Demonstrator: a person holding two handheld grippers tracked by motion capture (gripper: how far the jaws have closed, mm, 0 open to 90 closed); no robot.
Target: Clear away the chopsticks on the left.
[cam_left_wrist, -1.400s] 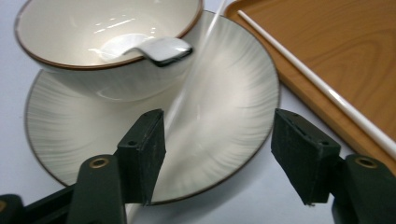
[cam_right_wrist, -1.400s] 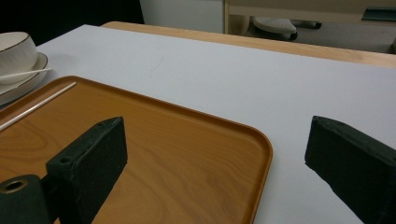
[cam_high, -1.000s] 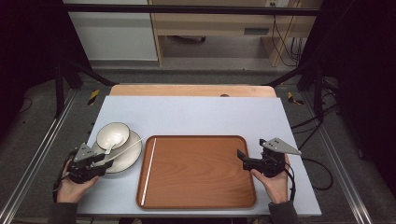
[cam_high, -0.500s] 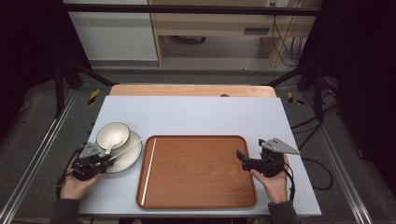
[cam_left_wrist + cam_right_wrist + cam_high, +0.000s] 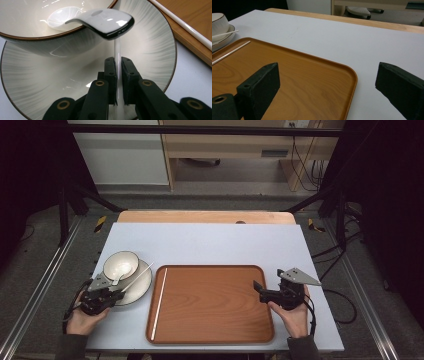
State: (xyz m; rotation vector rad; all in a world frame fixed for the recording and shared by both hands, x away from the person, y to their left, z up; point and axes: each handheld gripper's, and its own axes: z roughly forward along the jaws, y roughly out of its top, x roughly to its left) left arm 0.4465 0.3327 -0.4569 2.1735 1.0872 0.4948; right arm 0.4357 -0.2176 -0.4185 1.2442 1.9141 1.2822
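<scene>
A white bowl [image 5: 120,265] with a white spoon [image 5: 105,21] in it stands on a ribbed plate [image 5: 137,290] at the table's left. A white chopstick [image 5: 140,276] lies across the plate, pointing toward the tray. My left gripper [image 5: 119,294] has just been closing and is shut on the near end of that chopstick [image 5: 117,50], both pads pressing it over the plate [image 5: 150,42]. A second white chopstick [image 5: 159,302] lies inside the wooden tray [image 5: 210,302] along its left side. My right gripper [image 5: 257,287] stands open over the tray's right edge [image 5: 352,75], nothing between its jaws.
The spoon's handle overhangs the bowl's rim just above my left jaws. The tray takes up the middle of the pale table top [image 5: 210,245]. A wooden strip [image 5: 205,216] runs along the far edge. Dark frame legs and cables stand beyond the table on both sides.
My left hand has edged a little toward the plate, and its jaws have come together on the chopstick. The right hand has kept still.
</scene>
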